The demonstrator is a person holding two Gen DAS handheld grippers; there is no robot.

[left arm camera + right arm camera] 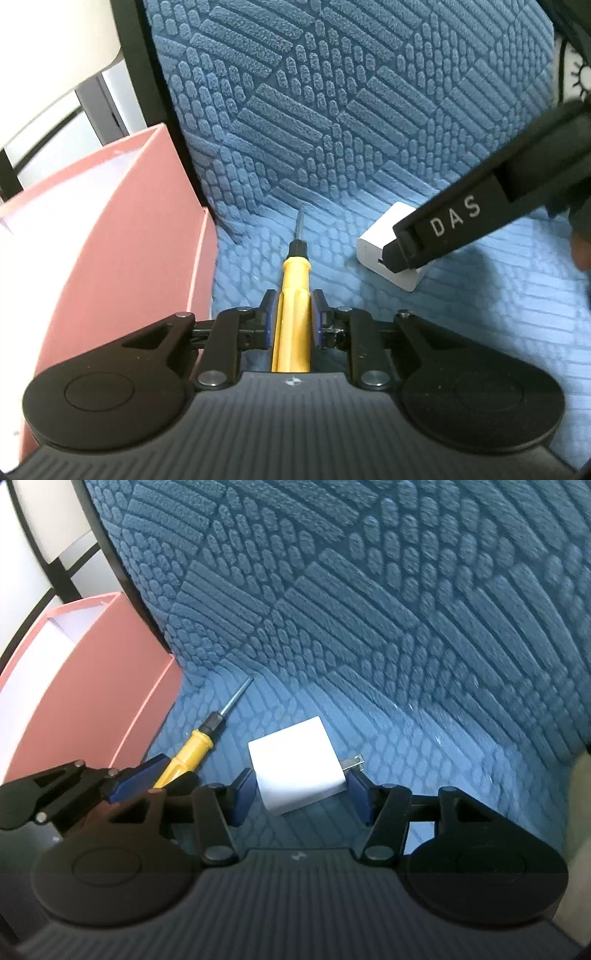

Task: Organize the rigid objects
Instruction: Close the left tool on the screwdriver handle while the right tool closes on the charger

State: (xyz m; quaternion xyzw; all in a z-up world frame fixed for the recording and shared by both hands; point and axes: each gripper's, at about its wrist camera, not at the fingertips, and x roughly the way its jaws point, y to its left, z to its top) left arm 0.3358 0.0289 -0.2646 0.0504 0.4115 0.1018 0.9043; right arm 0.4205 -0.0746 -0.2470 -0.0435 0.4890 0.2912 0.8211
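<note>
A yellow-handled screwdriver [293,291] lies on the blue textured cushion [332,129], its metal tip pointing away. My left gripper [293,301] is shut on its handle; it also shows in the right wrist view [155,775] around the screwdriver [197,744]. A white plug adapter [299,771] with metal prongs on its right lies on the cushion. My right gripper [301,788] is open, with one blue pad on each side of the adapter. In the left wrist view the right gripper's black finger [443,225] covers part of the adapter [384,243].
A pink open box [110,229] with a white inside stands at the left, against the cushion's edge; it also shows in the right wrist view [92,686]. The cushion's back rises steeply behind the objects. A black frame [147,74] borders it on the left.
</note>
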